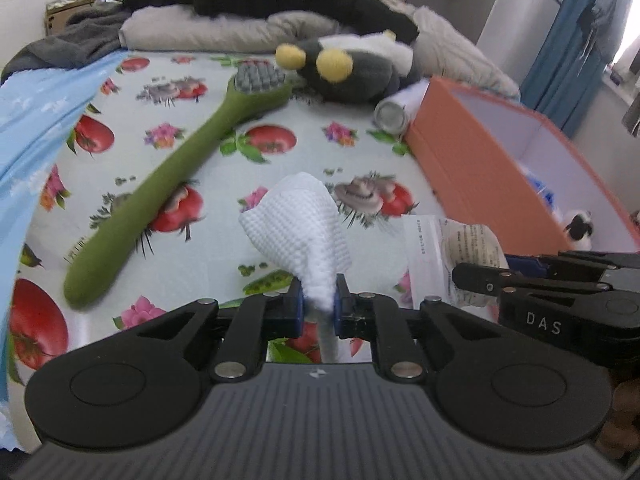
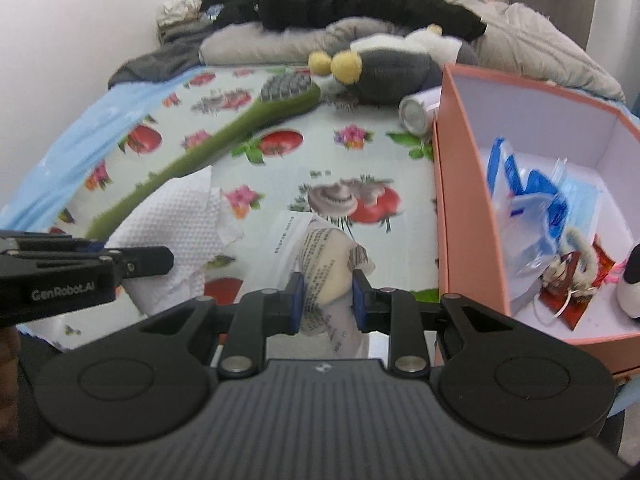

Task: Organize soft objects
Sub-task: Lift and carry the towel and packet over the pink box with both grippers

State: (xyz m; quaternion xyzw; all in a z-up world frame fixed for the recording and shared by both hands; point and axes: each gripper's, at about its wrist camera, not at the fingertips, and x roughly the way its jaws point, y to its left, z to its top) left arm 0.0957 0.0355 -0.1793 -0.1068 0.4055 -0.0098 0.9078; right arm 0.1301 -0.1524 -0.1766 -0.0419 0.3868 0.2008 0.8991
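**Two tools, each gripping a soft item above the bed**

Left wrist view only: the left tool [image 1: 319,303], jaws drawn narrow and pinched on a white waffle-weave cloth [image 1: 298,224]. The cloth bunches up into a cone above the pads, and a thin tail of it hangs below them. The full length of the green plush toothbrush [image 1: 168,184] shows here, lying diagonally on the bed sheet [image 1: 280,160] printed with tomatoes and mushrooms, its grey bristle head toward the pillows. Of the orange box [image 1: 472,168] this view shows mostly the outer wall; of the contents, only a glimpse.

Right wrist view only: the right tool [image 2: 329,300], jaws partly closed and pressing on a soft cream-coloured packet [image 2: 326,264] in a clear printed wrapper. The box interior is laid open: blue face masks in plastic [image 2: 536,204], a small red packet [image 2: 568,292], and part of a black-and-white plush toy at the right edge [image 2: 630,284]. The left tool enters from the left edge, the cloth spread pale behind it.

Both views: a grey and white plush toy with yellow pompoms [image 1: 352,68] at the far end of the sheet, a white cylinder [image 1: 396,110] lying on its side just beside the box's far corner, dark clothing heaped on grey pillows behind. The box stands on the bed at the right, well apart from the toothbrush.
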